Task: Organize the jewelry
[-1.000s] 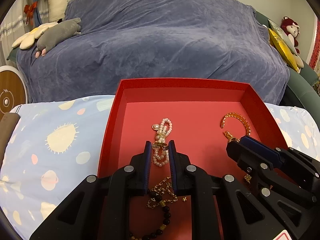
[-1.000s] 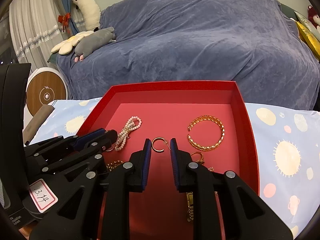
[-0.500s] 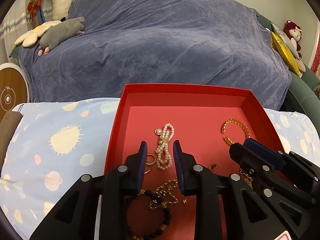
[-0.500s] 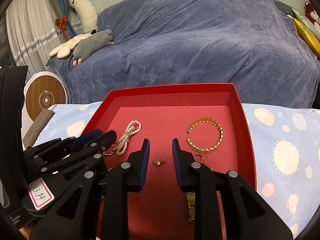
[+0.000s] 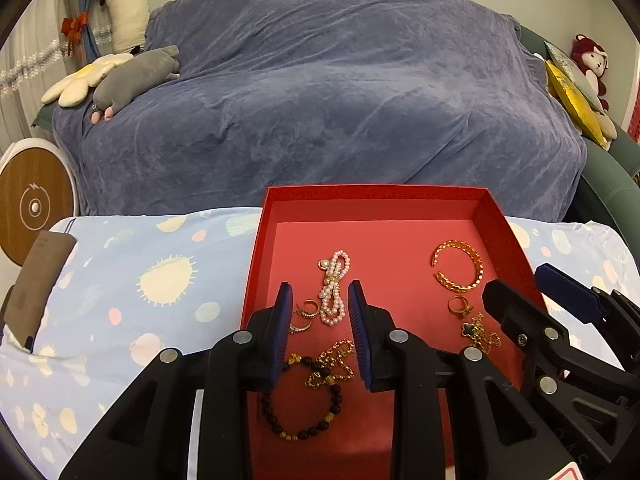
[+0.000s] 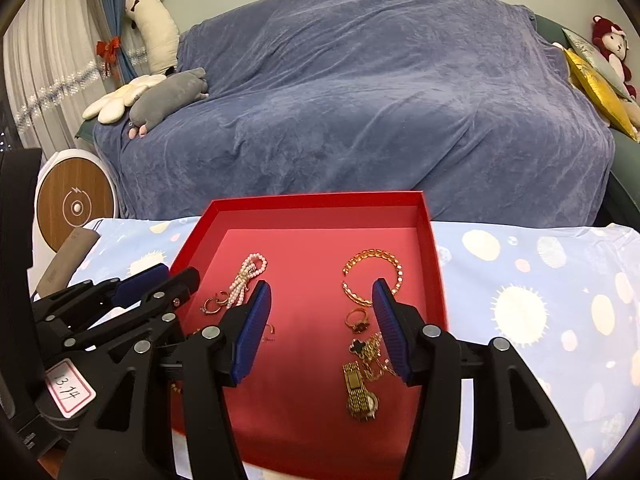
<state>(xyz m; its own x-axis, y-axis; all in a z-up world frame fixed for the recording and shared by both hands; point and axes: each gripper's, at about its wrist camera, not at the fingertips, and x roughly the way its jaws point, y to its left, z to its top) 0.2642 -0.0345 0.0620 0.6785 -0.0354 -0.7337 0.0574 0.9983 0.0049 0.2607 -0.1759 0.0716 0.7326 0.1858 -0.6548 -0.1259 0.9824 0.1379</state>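
A red tray [image 5: 376, 192] [image 6: 316, 200] holds the jewelry. My left gripper [image 5: 320, 286] hovers open above a pearl bracelet [image 5: 334, 292] [image 6: 246, 276] that lies loose on the tray floor, with small rings [image 5: 306, 312] beside it. Under it lie a dark bead bracelet [image 5: 304, 396] and a gold chain [image 5: 332, 364]. My right gripper [image 6: 321, 284] is opening its jaws wide, with nothing between them. A small gold hoop [image 6: 270, 328] lies by its left finger. A gold bangle [image 6: 374, 276], a ring [image 6: 358, 318], a clover necklace [image 6: 360, 346] and a gold watch [image 6: 358, 390] lie to the right.
The tray sits on a pale blue cloth with sun prints [image 5: 160, 280]. A brown flat object [image 5: 38, 280] lies at its left edge. Behind are a sofa under a blue cover [image 5: 340, 100], plush toys [image 5: 132, 80] and a round white-and-wood device [image 5: 28, 208].
Both grippers have risen and drawn back from the tray floor. The left jaws came off the pearl bracelet. The right jaws widened, and the small gold hoop now lies on the tray.
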